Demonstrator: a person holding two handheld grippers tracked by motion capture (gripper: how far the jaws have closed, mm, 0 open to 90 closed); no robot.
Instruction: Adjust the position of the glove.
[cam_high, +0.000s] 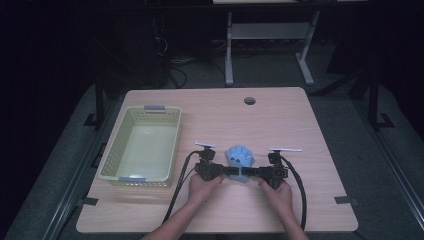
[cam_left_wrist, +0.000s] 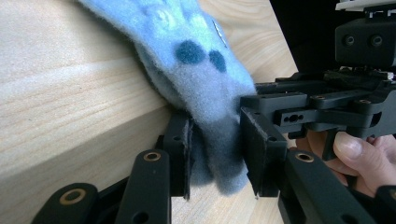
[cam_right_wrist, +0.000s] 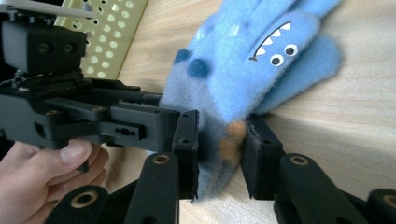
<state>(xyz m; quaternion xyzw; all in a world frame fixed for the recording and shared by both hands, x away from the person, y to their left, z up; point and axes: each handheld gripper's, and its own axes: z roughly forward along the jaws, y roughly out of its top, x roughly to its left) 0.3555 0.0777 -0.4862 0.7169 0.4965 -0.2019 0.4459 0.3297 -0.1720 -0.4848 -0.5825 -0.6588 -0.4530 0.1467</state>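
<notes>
A blue plush glove (cam_high: 240, 156) with a toothy face, dark blue spots and orange spots lies on the wooden table (cam_high: 280, 115), near the middle front. My left gripper (cam_high: 231, 171) comes in from the left and is shut on the glove's cuff. My right gripper (cam_high: 252, 172) faces it from the right, shut on the same cuff. In the left gripper view the glove (cam_left_wrist: 196, 70) hangs down between the jaws of the left gripper (cam_left_wrist: 217, 154). The right gripper view has the glove (cam_right_wrist: 247, 60) pinched at the cuff in the right gripper (cam_right_wrist: 219, 154).
A pale green perforated basket (cam_high: 112, 145) stands at the table's left, its wall (cam_right_wrist: 107, 32) also visible behind the left gripper. A round cable hole (cam_high: 249, 100) sits near the far edge. Cables trail from both grippers toward the front edge.
</notes>
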